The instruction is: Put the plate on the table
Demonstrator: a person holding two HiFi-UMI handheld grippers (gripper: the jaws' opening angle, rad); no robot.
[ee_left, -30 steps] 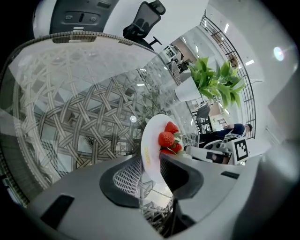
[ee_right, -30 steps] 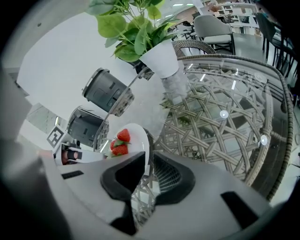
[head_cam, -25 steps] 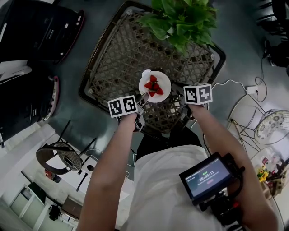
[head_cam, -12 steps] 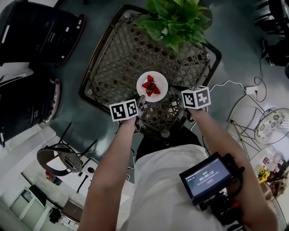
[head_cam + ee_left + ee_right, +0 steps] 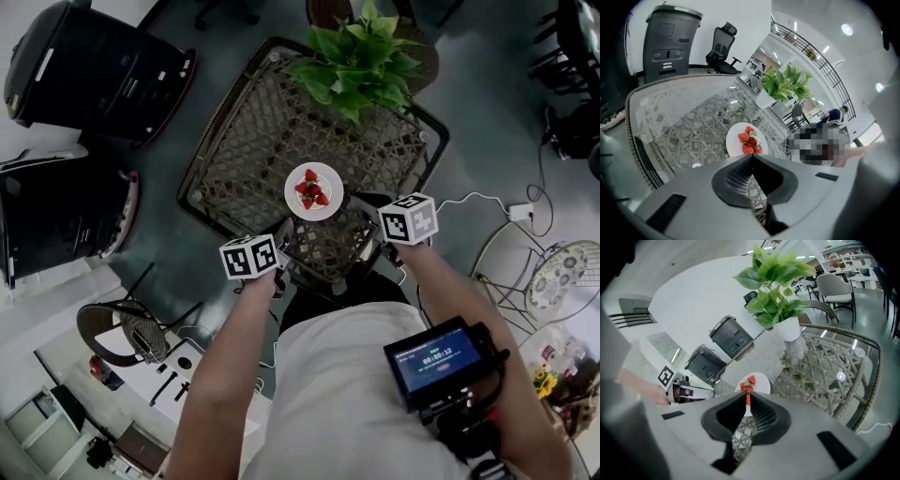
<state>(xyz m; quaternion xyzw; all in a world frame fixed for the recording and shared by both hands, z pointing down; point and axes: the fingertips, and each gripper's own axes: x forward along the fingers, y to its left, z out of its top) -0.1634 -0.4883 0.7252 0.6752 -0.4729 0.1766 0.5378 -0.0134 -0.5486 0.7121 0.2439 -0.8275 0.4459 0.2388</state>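
1. My left gripper [image 5: 751, 157] has just been closing. Its jaws now meet at the tips, with nothing between them.
2. My right gripper [image 5: 747, 397] also has its jaws drawn together at the tips. At most a thin slit is left there, and it has hold of nothing.
3. The plate [image 5: 328, 204] sits flat on the table [image 5: 244, 150], a glass top over a wicker lattice. It lies toward the table's near edge, with a small heap of strawberries [image 5: 311, 187] on it. Neither gripper touches it.
4. The head view alone shows the whole layout. Both grippers are back at the near edge of the table, one on each side of the plate and apart from it. The potted plant [image 5: 359, 58] stands at the far side.
5. The left gripper view shows the plate just past my closed tips, almost whole, with the berries plainly red on the white. It also shows an office chair [image 5: 723, 47] and a tall grey bin [image 5: 668, 42] beyond the table, which the right gripper view does not frame that way.
6. In the right gripper view my own jaws cover the lower part of the plate. This view does show the plant's white pot [image 5: 790, 328] up close. It also shows the marker cube [image 5: 665, 376] of my left gripper off to the side.
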